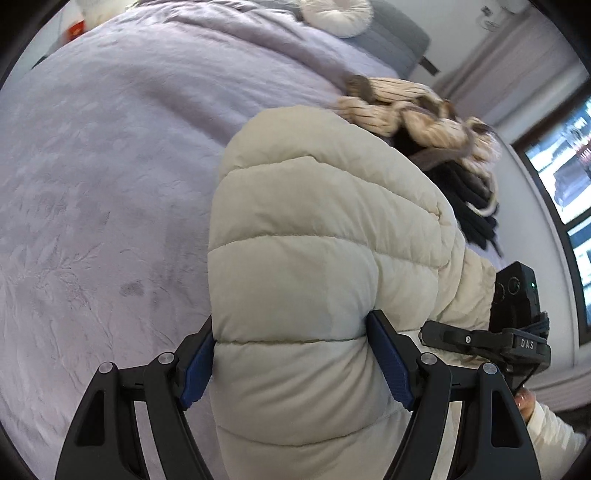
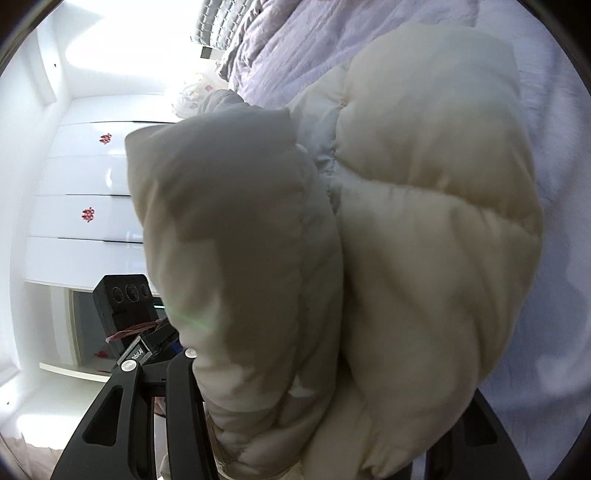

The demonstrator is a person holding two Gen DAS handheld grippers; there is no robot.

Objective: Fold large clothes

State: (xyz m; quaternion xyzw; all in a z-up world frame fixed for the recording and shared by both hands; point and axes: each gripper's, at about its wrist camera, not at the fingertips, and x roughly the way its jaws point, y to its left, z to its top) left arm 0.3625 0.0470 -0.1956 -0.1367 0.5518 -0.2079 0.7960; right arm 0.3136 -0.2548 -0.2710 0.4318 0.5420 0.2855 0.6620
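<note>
A puffy cream quilted jacket [image 1: 314, 221] hangs bunched over the lilac bed. My left gripper [image 1: 291, 321] is shut on a thick fold of it, and both blue pads [image 1: 388, 362] dent the padding. In the left wrist view, the right gripper's black camera housing [image 1: 517, 291] shows past the jacket's right edge. In the right wrist view the jacket [image 2: 424, 221] bulges between the fingers of my right gripper [image 2: 325, 387] and hides their tips. The jaws stand partly closed, gripping the bundle. The left gripper's housing [image 2: 122, 299] sits low on the left there.
The lilac bedspread [image 1: 110, 166] spreads wide to the left. A heap of striped cream and dark clothes [image 1: 406, 107] lies beyond the jacket. A round white cushion [image 1: 336, 14] rests at the bed's head. A window [image 1: 561, 166] is at right, and white cabinet doors [image 2: 85, 177] stand beside the bed.
</note>
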